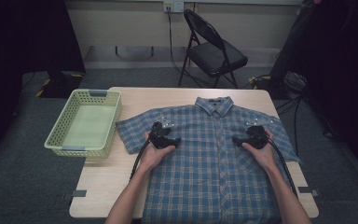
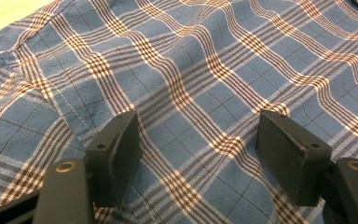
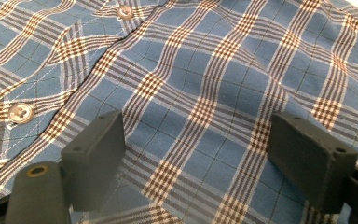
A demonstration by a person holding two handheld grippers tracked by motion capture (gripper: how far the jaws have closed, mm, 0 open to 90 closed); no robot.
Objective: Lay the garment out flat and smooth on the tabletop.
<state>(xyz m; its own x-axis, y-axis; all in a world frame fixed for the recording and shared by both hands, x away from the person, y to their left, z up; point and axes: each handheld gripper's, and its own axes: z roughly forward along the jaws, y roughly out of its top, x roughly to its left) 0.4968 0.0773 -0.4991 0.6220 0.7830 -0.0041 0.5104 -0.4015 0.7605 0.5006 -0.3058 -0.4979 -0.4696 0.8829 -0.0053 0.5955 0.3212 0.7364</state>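
Note:
A blue plaid short-sleeved shirt [image 1: 214,154] lies spread flat, front up, collar toward the far edge of the wooden table [image 1: 107,177]. My left gripper [image 1: 173,142] hovers over its left chest, jaws open and pointing toward the middle. In the left gripper view its open gripper [image 2: 200,144] has only plaid cloth [image 2: 186,70] between the jaws. My right gripper [image 1: 237,139] is over the right chest, pointing inward, jaws open. In the right gripper view its open gripper [image 3: 196,144] frames bare cloth beside the button placket [image 3: 21,112].
A pale green plastic basket [image 1: 85,122] stands empty at the table's left edge, beside the shirt's sleeve. A black folding chair [image 1: 212,49] stands on the floor beyond the table. Cables trail from both grippers along the person's forearms.

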